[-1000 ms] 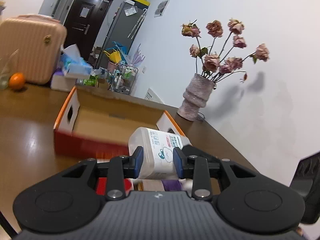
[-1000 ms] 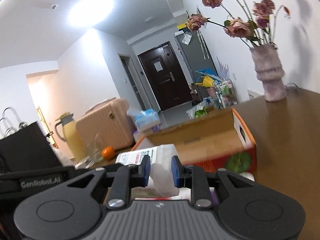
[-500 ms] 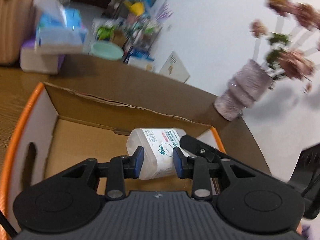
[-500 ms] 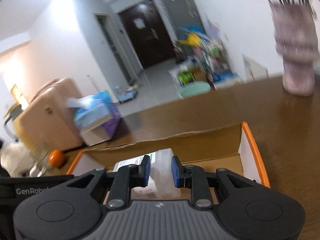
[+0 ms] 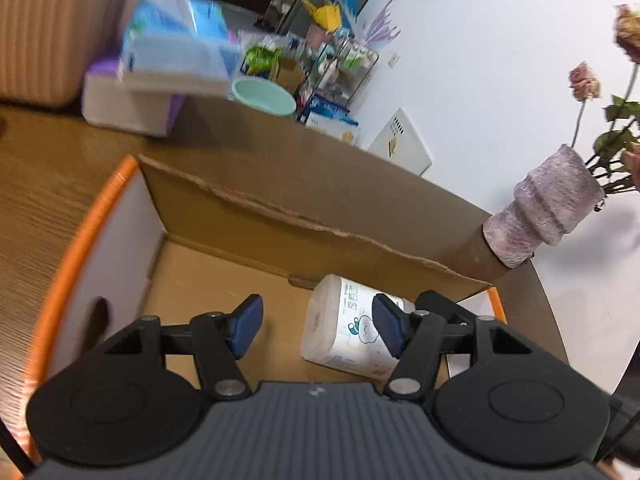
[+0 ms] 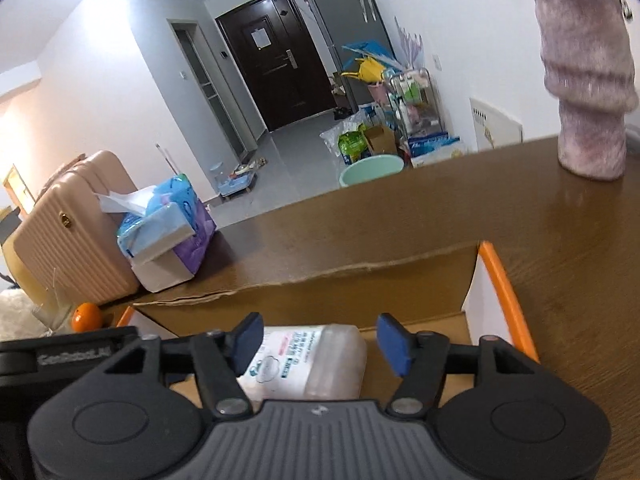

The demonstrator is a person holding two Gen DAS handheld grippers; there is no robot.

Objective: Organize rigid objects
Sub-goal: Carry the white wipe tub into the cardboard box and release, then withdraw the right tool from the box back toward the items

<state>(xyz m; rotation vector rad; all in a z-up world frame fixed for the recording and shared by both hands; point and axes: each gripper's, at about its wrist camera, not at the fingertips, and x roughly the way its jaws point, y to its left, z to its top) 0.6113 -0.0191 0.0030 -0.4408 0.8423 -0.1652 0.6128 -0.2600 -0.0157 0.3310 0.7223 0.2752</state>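
Note:
A white plastic container with a printed label lies on its side on the floor of an open cardboard box with orange rims. My left gripper is open above the box; its right finger overlaps the container. In the right wrist view the same container lies in the box, and my right gripper is open over it. Neither gripper holds anything.
The box stands on a brown wooden table. A tissue box sits at the far left, an orange and a pink suitcase beside it. A purple vase with dried roses stands at the far right.
Both grippers carried the container over the box and lowered it. Both have opened, and the container now lies on the box floor.

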